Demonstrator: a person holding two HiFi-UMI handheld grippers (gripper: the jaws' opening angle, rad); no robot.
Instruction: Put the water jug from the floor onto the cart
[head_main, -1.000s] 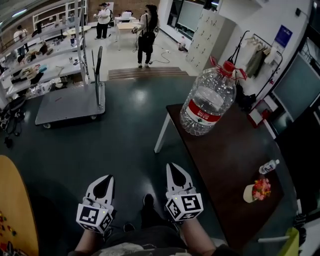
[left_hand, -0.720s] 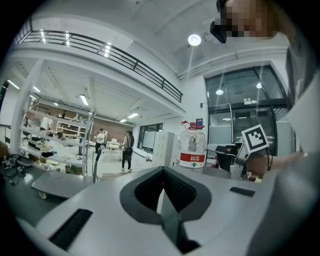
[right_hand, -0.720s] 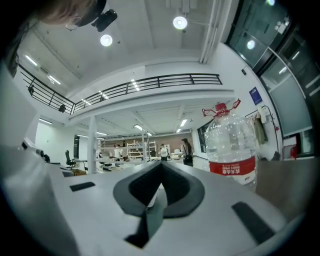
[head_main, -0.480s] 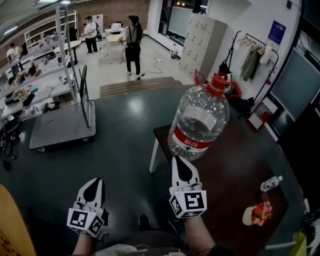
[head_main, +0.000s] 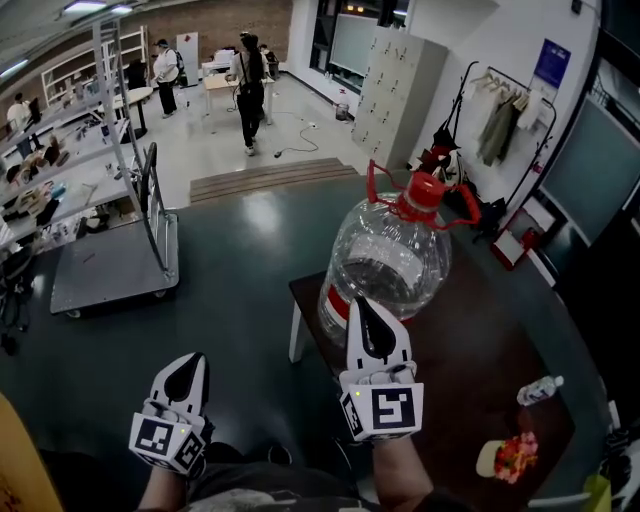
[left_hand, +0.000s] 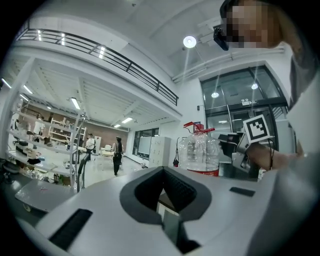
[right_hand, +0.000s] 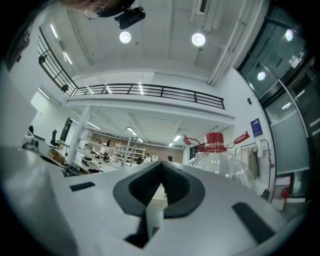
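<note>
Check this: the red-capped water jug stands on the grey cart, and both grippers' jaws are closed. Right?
No. The head view shows the water jug on the dark table, not the cart. The jaws of the left gripper and right gripper are closed.

No legible txt: water jug (head_main: 385, 265) label prob. too blurred, blue wall sign (head_main: 552, 62) same.
</note>
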